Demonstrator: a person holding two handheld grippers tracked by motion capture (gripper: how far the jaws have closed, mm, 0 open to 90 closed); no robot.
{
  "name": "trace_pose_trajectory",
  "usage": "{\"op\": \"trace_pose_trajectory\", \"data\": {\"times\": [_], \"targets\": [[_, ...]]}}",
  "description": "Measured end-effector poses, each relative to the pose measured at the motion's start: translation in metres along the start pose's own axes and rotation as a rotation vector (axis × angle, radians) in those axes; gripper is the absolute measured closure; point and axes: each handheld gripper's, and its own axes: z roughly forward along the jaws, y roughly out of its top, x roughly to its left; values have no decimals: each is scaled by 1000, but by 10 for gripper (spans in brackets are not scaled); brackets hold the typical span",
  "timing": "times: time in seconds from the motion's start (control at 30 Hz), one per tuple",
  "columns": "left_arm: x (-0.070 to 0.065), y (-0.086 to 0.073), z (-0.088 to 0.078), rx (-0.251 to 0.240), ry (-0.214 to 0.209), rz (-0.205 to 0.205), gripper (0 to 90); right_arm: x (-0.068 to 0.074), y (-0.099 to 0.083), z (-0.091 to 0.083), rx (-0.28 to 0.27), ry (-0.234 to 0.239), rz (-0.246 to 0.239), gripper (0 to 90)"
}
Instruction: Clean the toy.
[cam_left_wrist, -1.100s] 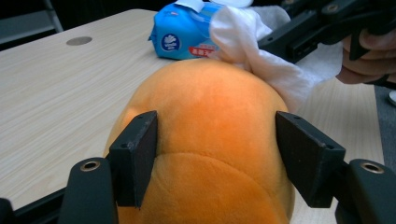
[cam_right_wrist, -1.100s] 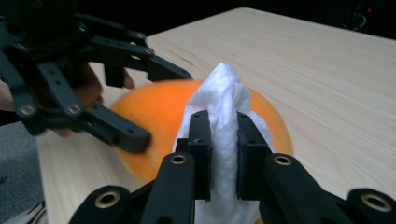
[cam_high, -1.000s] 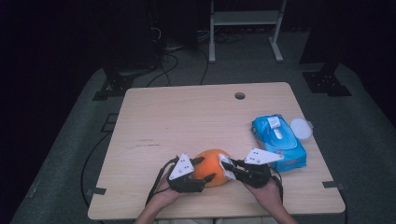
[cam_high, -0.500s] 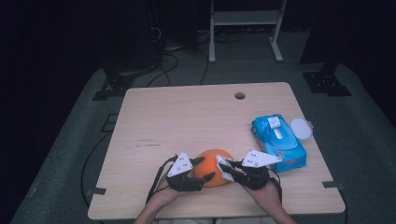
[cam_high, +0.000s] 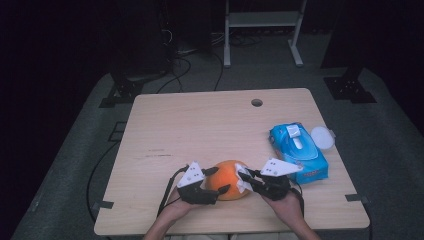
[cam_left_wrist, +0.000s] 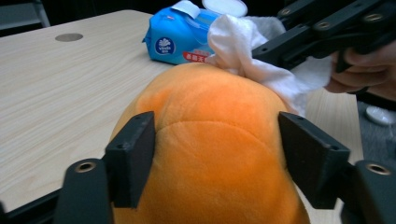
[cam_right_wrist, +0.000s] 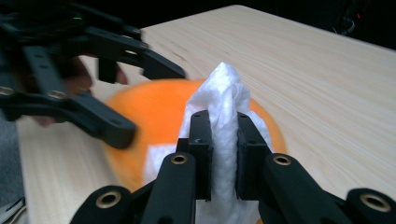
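An orange plush toy (cam_high: 229, 176) lies near the table's front edge. My left gripper (cam_high: 220, 180) has it between its jaws, one pad on each side (cam_left_wrist: 130, 158), pressing into the soft body (cam_left_wrist: 210, 116). These jaws have just been opening a little, with the plush still between them. My right gripper (cam_high: 248, 179) is shut on a crumpled white wipe (cam_right_wrist: 223, 93), pinched between its pads. The wipe (cam_left_wrist: 243, 46) rests against the right upper side of the plush (cam_right_wrist: 159, 107). The left gripper (cam_right_wrist: 140, 98) shows blurred beyond the wipe.
A blue pack of wet wipes (cam_high: 298, 150) lies to the right of the hands, with a round white lid (cam_high: 321, 137) beside it at the table's right edge. The light wooden table (cam_high: 200, 125) has a cable hole (cam_high: 257, 102) near its far edge.
The right gripper has shifted slightly with the wipe against the plush. The left hand has stayed where it was, with the plush still in its jaws.
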Motion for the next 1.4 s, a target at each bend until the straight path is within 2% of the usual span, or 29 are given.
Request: {"op": "trace_pose_trajectory", "data": {"times": [0.1,0.17,0.23,0.33,0.4,0.43,0.5,0.53,0.57,0.63,0.73,0.77,0.8,0.87,0.97,1.0,1.03,1.07,1.1,1.2,1.27,1.33,1.37,1.4], "targets": [[-6,0,2,9,-3,40,330,12,4,1,-16,46,-17,787],[-7,0,2,11,0,43,329,15,5,2,-9,42,-39,788],[-5,1,1,4,6,41,307,11,4,1,-8,39,-26,790],[-3,3,0,-12,32,11,204,4,2,1,-2,13,-27,791],[0,2,-1,-10,39,-29,159,0,-1,1,2,0,-23,792],[2,1,-1,-8,41,-43,144,-3,-1,1,0,-2,-7,792],[4,-1,-1,0,33,-68,148,-6,-1,0,-2,-10,-3,792],[4,-1,-1,-5,23,-68,196,-7,-1,0,0,-15,-5,792],[3,-1,-1,1,26,-53,235,-6,-1,0,-1,-21,-4,791],[0,1,0,6,29,-11,277,5,3,-1,-2,-42,-57,791],[-6,4,2,15,29,41,299,23,14,-1,-30,25,-111,791],[-8,4,2,16,34,52,298,26,15,0,-26,22,-130,791],[-8,4,2,11,35,47,296,27,16,1,-17,14,-143,791],[-5,3,1,8,43,30,261,17,13,0,-18,10,-107,791],[1,2,1,10,85,-45,151,0,6,-1,-6,-16,-49,791],[3,1,2,10,73,-77,139,-3,5,-1,-7,-15,-33,791],[3,1,3,9,63,-89,144,-4,4,-1,-8,-16,-23,791],[3,1,3,7,53,-85,176,-3,4,-1,-7,-19,-30,791],[1,1,2,8,52,-63,222,-1,5,-1,-3,-25,-40,791],[-7,5,2,13,43,34,289,7,9,-2,-18,-9,-55,790],[-12,6,3,14,40,81,295,12,13,-3,-33,11,-78,790],[-14,7,4,8,45,90,283,13,15,-3,-29,12,-86,791],[-12,7,3,6,48,79,260,11,14,-2,-21,10,-83,791],[-10,7,3,0,53,48,220,9,12,-2,-12,7,-71,792]]}}
